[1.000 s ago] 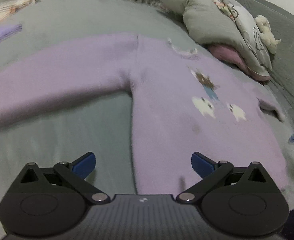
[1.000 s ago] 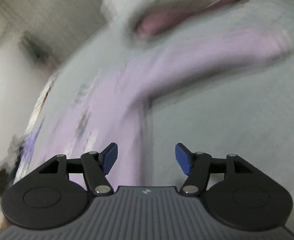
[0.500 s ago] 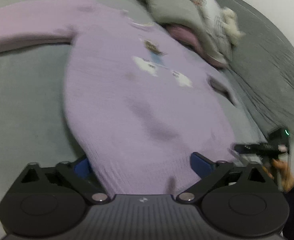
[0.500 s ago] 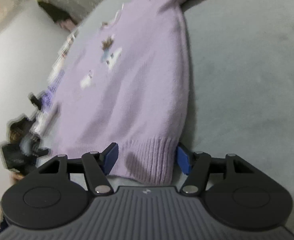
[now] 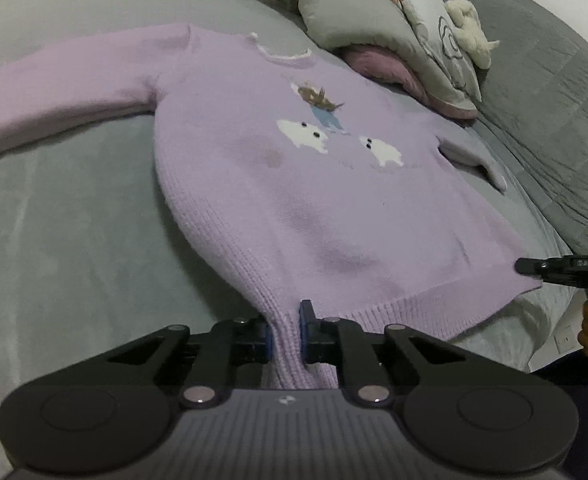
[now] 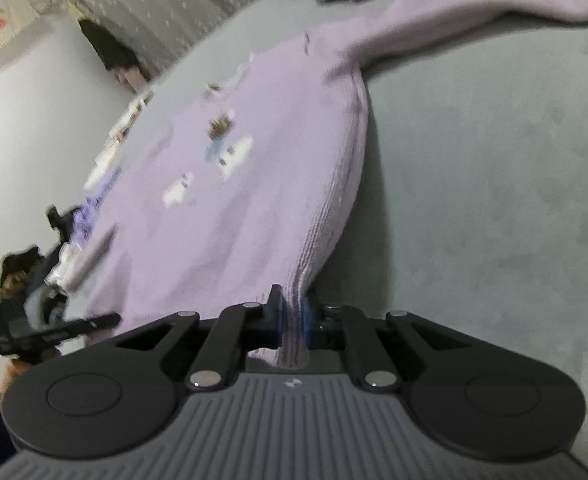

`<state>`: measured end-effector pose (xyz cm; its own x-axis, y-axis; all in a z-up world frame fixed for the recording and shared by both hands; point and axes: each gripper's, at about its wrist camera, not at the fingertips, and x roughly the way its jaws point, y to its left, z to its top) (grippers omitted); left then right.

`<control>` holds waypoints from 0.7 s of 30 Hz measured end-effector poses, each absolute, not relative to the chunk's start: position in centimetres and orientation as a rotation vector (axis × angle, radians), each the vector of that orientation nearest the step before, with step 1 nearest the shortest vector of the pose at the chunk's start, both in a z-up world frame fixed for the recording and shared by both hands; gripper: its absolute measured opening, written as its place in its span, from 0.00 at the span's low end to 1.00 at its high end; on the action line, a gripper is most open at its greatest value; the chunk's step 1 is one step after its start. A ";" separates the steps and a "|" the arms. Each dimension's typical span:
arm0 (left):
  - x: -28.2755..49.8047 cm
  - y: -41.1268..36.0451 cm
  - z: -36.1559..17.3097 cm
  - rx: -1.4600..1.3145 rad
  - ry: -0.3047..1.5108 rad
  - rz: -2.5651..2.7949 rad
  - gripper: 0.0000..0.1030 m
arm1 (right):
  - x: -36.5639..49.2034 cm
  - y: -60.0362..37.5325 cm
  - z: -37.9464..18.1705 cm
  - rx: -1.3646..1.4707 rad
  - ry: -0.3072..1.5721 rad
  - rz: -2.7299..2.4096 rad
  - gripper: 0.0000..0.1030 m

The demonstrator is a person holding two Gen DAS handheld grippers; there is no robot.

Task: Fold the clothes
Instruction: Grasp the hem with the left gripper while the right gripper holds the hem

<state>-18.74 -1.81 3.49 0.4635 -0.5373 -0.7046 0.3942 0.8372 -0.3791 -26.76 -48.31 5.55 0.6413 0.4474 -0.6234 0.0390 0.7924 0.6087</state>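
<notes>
The lilac knit sweater with white ghost motifs lies flat on the grey bed, its hem corners pinched by the just-closed left gripper and right gripper, the latter marked "DAS".

A grey bed fills most of the left wrist view. At about one o'clock a grey quilt lies bunched on it, with a pink lining showing at its lower edge and a cream plush toy resting on top. A darker grey quilted cover runs down the three o'clock side. In the right wrist view a grey curtain hangs at eleven o'clock, beside a white wall.
</notes>
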 end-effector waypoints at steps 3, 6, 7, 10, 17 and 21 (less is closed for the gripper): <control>-19.7 -0.5 5.6 -0.218 0.874 -0.611 0.10 | -27.7 -48.9 7.5 0.614 0.821 0.248 0.08; -20.4 0.0 7.0 -0.226 0.848 -0.640 0.10 | -28.4 -49.4 9.0 0.618 0.792 0.256 0.08; -20.6 0.1 7.1 -0.218 0.850 -0.645 0.10 | -28.6 -49.6 9.5 0.619 0.781 0.260 0.08; -20.9 -0.3 6.5 -0.132 0.884 -0.649 0.11 | -28.7 -49.4 9.2 0.607 0.828 0.261 0.08; -19.4 1.2 5.8 0.027 0.904 -0.481 0.49 | -26.6 -48.8 6.5 0.476 1.060 0.190 0.25; -17.8 4.1 7.6 -0.076 0.809 -0.409 0.68 | -26.5 -52.2 10.1 0.436 0.901 0.026 0.33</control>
